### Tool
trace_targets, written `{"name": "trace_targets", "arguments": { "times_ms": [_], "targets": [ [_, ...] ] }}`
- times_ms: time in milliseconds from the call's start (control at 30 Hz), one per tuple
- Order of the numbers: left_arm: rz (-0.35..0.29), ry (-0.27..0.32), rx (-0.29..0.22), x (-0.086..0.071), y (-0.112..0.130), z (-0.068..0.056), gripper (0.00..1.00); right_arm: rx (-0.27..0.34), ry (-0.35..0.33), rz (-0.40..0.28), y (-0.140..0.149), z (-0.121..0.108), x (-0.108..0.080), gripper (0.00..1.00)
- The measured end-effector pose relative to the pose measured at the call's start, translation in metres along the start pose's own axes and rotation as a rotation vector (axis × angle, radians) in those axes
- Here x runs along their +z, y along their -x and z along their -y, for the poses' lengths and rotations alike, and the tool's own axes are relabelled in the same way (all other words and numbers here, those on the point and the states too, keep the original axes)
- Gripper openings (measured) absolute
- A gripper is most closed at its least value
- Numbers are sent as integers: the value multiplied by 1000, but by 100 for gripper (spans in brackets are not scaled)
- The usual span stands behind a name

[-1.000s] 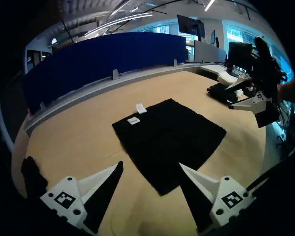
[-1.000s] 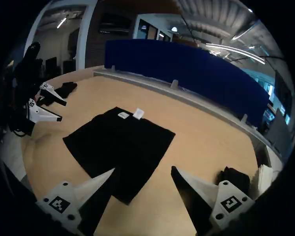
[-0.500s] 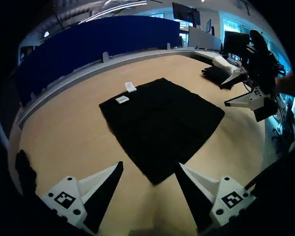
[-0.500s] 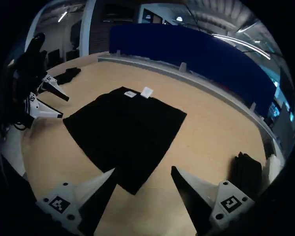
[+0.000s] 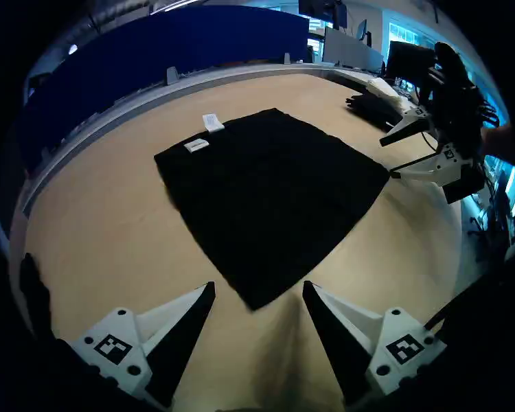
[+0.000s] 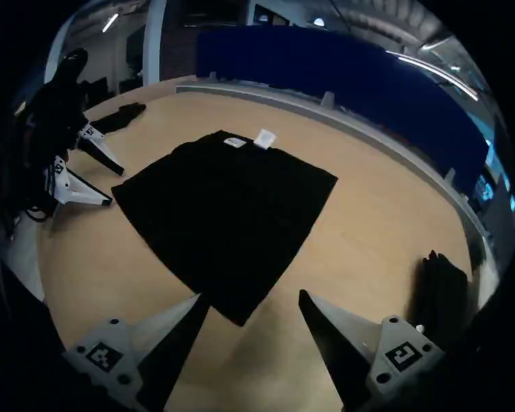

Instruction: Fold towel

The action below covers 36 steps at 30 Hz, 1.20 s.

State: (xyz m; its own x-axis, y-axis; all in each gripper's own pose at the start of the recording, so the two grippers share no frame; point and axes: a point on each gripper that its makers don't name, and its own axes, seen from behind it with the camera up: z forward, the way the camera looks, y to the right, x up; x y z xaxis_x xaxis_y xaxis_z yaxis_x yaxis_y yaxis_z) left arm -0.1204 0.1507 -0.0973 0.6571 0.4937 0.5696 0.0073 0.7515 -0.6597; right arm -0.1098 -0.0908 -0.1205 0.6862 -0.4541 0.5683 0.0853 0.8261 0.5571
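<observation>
Layout: the towel (image 5: pixel 271 199) lies flat on the table (image 5: pixel 99 220). Your left gripper (image 5: pixel 257 284) hangs just before its near corner, your right gripper (image 6: pixel 252 295) before the neighbouring corner. Two labels (image 5: pixel 213 122) lie at the far edge, and the partition (image 5: pixel 154 48) stands behind the table.

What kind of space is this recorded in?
Probably an open-plan office: a long wooden desk with a blue divider screen along its far edge, monitors beyond, strip lights overhead.
</observation>
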Motion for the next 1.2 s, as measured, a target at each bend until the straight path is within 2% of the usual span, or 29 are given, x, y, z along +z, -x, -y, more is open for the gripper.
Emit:
{"name": "trace_targets", "arguments": {
  "times_ms": [233, 367, 500, 700, 900, 1100, 1200],
  "targets": [
    [29, 2, 7, 2, 6, -1, 94, 17, -18, 19, 8, 3, 2, 97],
    [38, -2, 15, 1, 7, 0, 92, 22, -23, 26, 11, 4, 3, 90],
    [45, -2, 16, 1, 7, 0, 84, 21, -40, 34, 13, 8, 4, 79],
    [51, -6, 13, 1, 6, 0, 73, 2, -43, 39, 13, 11, 6, 69],
    [53, -2, 18, 1, 7, -1, 68, -3, -48, 45, 13, 12, 7, 63],
    [54, 0, 20, 3, 7, -3, 66, 16, -53, 51, 16, 13, 8, 62],
    [58, -1, 19, 2, 8, -3, 61, 25, -61, 56, 18, 14, 9, 55]
  ]
}}
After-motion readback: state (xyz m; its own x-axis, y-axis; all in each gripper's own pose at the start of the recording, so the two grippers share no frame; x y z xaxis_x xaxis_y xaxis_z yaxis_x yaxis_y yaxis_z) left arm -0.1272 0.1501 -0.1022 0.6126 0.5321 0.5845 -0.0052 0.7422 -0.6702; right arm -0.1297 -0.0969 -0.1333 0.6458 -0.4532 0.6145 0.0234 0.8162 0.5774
